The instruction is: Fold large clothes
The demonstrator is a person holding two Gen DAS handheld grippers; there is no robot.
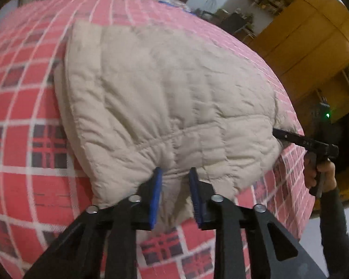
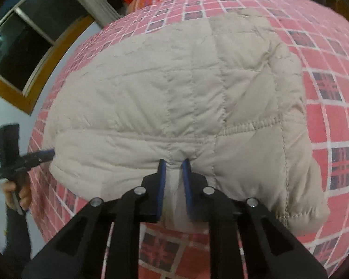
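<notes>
My left claw [image 1: 175,174] sits at the near edge of the beige quilted coat [image 1: 165,97], its blue pads [image 1: 156,197] parted with a puff of the padded fabric bulging between them — the pads look spread, not pinched tight, so I'd call it released around the edge, though I cannot tell whether either pad touches the cloth. My right claw [image 2: 174,162] is at the same near edge further along; its blue pads [image 2: 161,186] stand apart too, with a pale strip of the coat's edge lying in the gap, and I cannot tell if they press it.

The coat lies folded into a bulky, rounded bundle on the bed, on a red checked sheet [image 1: 23,93] with dark plaid squares. It sits nearer the foot of the bed, where I stand, with the sheet showing on all sides.

From the left view my other hand [image 1: 323,176] grips the right tool's handle beyond the coat's right corner. A wooden wardrobe [image 1: 309,41] stands behind. From the right view, a dark window [image 2: 30,37] with a wooden frame shows past the bed — no containers are in sight.
</notes>
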